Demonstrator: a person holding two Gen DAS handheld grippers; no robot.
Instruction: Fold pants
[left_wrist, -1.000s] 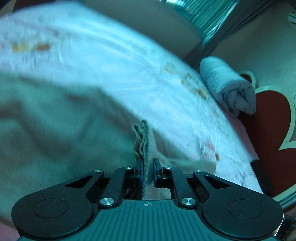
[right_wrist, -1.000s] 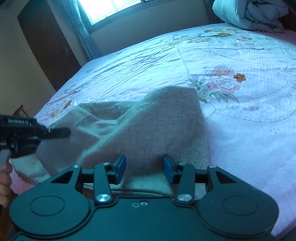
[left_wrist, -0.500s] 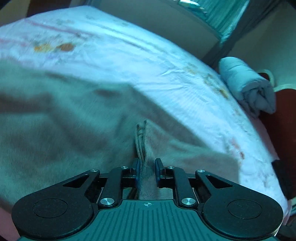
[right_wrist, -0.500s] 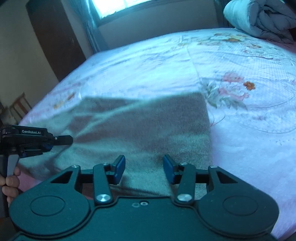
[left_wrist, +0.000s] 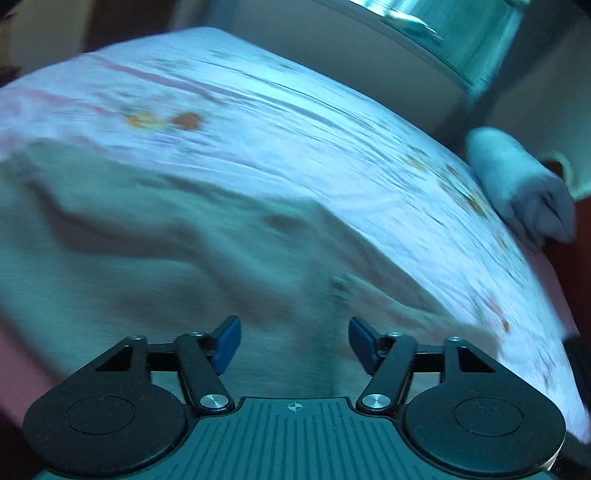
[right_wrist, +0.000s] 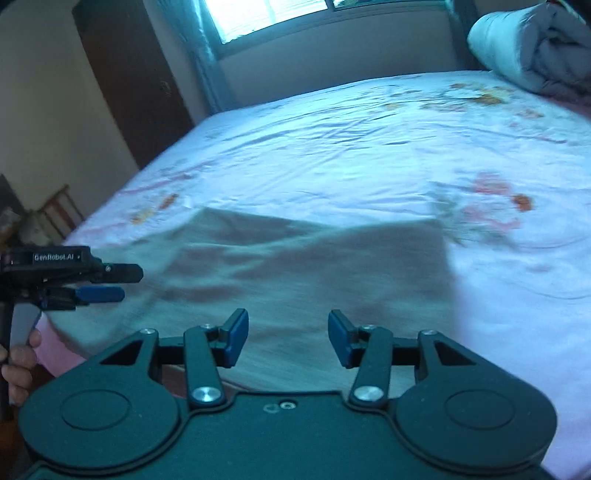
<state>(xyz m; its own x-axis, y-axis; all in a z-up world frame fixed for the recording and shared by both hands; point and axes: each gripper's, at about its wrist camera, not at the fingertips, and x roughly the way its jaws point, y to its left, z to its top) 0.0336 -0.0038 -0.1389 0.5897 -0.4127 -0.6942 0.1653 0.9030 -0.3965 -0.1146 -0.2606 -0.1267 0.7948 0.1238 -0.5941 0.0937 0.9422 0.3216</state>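
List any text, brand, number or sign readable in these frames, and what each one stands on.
"GenRobot.AI": white lettering on the black side of the left gripper, seen in the right wrist view.
A small crosshair mark, no letters, sits on the ribbed body behind the left gripper's fingers in the left wrist view.
Nothing else carries writing; the bed sheet has only a flower print.

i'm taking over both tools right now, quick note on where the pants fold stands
Left tool: its jaws have just been opening, nothing pinched between them; it hangs over the near-left part of the pants.
Right tool: open, empty, above the near edge of the pants.
Pants: lying folded into a rough rectangle on the floral bedsheet, near the bed's front edge, with wrinkles on the left side.
Done: one fold appears laid down and released.
Left: probably smooth the wrinkles and fold again to a smaller size. The rolled duvet is far off, out of the way.
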